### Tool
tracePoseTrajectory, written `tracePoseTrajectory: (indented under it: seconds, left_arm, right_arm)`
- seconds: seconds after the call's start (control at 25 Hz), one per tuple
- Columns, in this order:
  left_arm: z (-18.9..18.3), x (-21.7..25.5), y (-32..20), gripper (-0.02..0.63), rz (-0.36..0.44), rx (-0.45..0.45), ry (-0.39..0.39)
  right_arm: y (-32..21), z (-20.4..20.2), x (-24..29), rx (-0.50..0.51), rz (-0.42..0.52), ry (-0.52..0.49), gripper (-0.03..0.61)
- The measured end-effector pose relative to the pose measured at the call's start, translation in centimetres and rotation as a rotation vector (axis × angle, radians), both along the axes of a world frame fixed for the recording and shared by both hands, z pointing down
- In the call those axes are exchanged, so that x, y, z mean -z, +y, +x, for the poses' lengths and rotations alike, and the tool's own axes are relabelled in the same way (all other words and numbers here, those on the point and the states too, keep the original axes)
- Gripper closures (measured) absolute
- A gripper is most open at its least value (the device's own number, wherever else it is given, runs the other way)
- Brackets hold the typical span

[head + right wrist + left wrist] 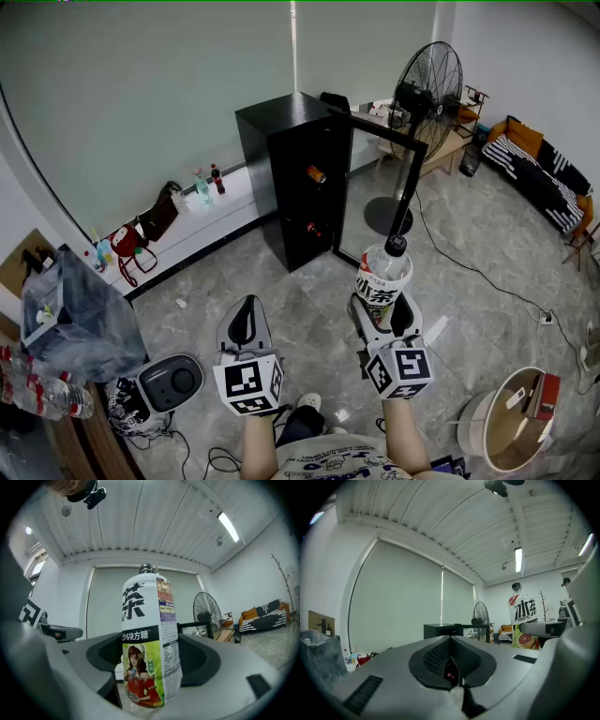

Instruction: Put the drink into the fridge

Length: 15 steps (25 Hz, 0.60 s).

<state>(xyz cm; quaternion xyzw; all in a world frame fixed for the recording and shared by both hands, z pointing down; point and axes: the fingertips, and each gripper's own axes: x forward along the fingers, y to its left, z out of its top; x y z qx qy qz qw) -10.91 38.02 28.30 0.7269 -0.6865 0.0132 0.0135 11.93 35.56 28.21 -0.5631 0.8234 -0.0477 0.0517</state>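
Note:
My right gripper (382, 312) is shut on a drink bottle (382, 274) with a black cap and a white and green label, held upright above the grey floor. In the right gripper view the bottle (149, 644) stands between the two grey jaws, which press on its sides. My left gripper (246, 323) hangs beside it on the left, shut with nothing in it; its pads (451, 660) meet. The black fridge (292, 178) stands ahead with its glass door (384, 187) swung open to the right. A can (316, 173) lies on an upper shelf inside.
A tall standing fan (424, 103) is behind the open door, its cable running across the floor. A low white ledge (202, 230) along the wall at left holds bags and bottles. A round white bin (506, 427) sits at bottom right. A sofa (544, 178) is far right.

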Motion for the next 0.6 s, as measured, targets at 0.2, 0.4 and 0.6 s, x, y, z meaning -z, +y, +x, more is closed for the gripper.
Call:
tracePoseTrajectory:
  seconds: [0.2,0.4,0.6]
  left_arm:
    - [0.06,-0.06,0.12,0.609,-0.001,-0.006,0.005]
    - [0.2,-0.12,0.04,0.609,0.0,-0.008,-0.004]
    - [0.13,-0.5,-0.13,0.609,-0.001,-0.008,-0.007]
  right_arm:
    - [0.09,-0.04,-0.03,-0.004,-0.001,0.0,0.219]
    - [0.03,0.02,-0.24,-0.005,-0.002,-0.001,0.219]
    - [-0.11,0.02,-0.71,-0.003,-0.009,-0.01,0.218]
